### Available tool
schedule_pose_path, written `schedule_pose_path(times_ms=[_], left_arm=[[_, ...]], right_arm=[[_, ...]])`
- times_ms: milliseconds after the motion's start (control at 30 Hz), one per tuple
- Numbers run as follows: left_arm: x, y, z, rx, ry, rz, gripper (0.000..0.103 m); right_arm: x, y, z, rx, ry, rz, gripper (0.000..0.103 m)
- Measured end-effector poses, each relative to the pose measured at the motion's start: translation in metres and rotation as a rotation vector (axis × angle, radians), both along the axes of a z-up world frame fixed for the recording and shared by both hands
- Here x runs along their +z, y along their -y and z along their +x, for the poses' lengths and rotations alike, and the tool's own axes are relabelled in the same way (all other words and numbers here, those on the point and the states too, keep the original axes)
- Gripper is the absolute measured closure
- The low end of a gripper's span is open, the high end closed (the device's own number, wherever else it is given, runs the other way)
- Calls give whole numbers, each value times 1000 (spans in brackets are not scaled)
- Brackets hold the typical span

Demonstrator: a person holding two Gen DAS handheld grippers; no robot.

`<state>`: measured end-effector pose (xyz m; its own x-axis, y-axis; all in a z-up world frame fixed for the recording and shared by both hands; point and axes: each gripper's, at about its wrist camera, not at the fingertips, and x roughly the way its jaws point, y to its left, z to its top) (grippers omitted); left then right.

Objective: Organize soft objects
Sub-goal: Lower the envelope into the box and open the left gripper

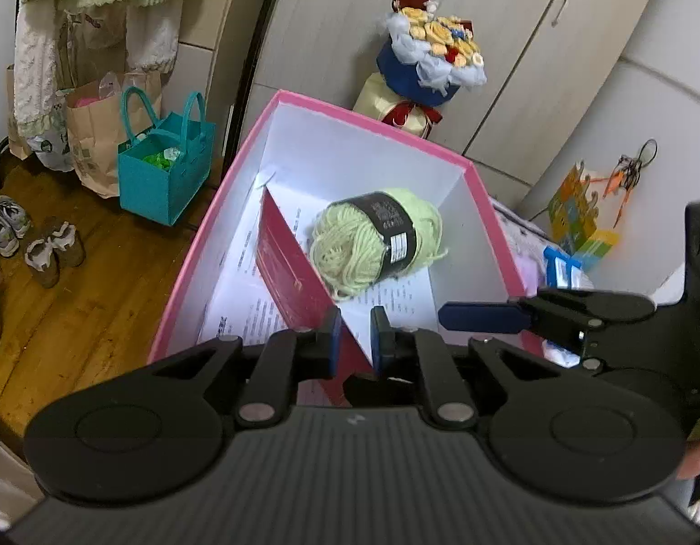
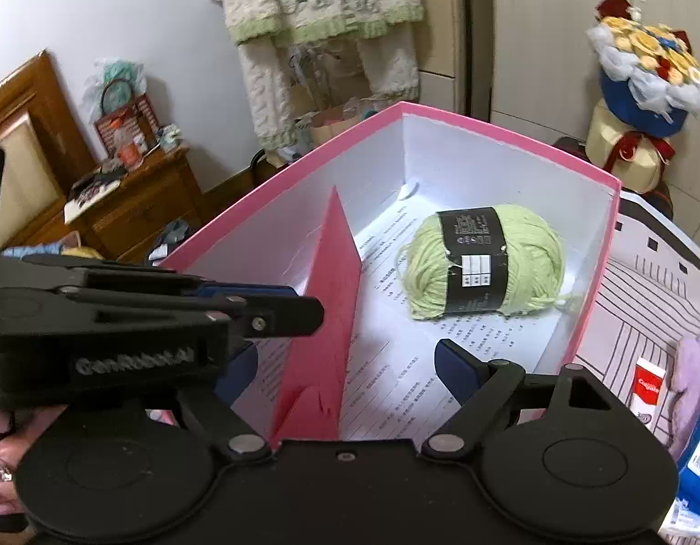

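Hovering over the near end of a pink box (image 1: 304, 99), both grippers. Left gripper (image 1: 355, 336): fingers nearly together, straddling the top edge of the red cardboard divider (image 1: 295, 272), whether actually pinching it unclear. Right gripper (image 2: 345, 363): fingers spread wide, gripping nothing, the divider's near end between them. Green yarn skein (image 2: 481, 263) lying on printed paper (image 2: 386, 377) in the right-hand compartment, apart from both grippers. Likely risk: tugging the divider loose or tipping it onto the yarn, its lower edge already looking torn. Also possible: snagging loose strands when closing on the skein, or nudging the box sideways.
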<state>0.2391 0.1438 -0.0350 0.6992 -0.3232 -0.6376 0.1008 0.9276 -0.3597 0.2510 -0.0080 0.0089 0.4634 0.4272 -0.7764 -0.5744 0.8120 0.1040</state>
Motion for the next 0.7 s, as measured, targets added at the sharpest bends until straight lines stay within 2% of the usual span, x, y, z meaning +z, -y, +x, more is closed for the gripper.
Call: schedule_pose_path(times_ms=[67, 133, 233, 500, 700], left_arm=[[2, 1, -3, 5, 5, 28, 86], [8, 0, -8, 1, 19, 46, 73], [20, -1, -18, 2, 54, 79, 61], [56, 3, -51, -24, 132, 150, 53], [77, 9, -83, -78, 173, 184, 48]], right_arm=[[4, 1, -4, 7, 15, 1, 17], [10, 2, -12, 28, 47, 0, 17], [21, 7, -23, 41, 82, 0, 17], [44, 16, -54, 25, 146, -14, 17], [59, 27, -84, 21, 188, -13, 17]])
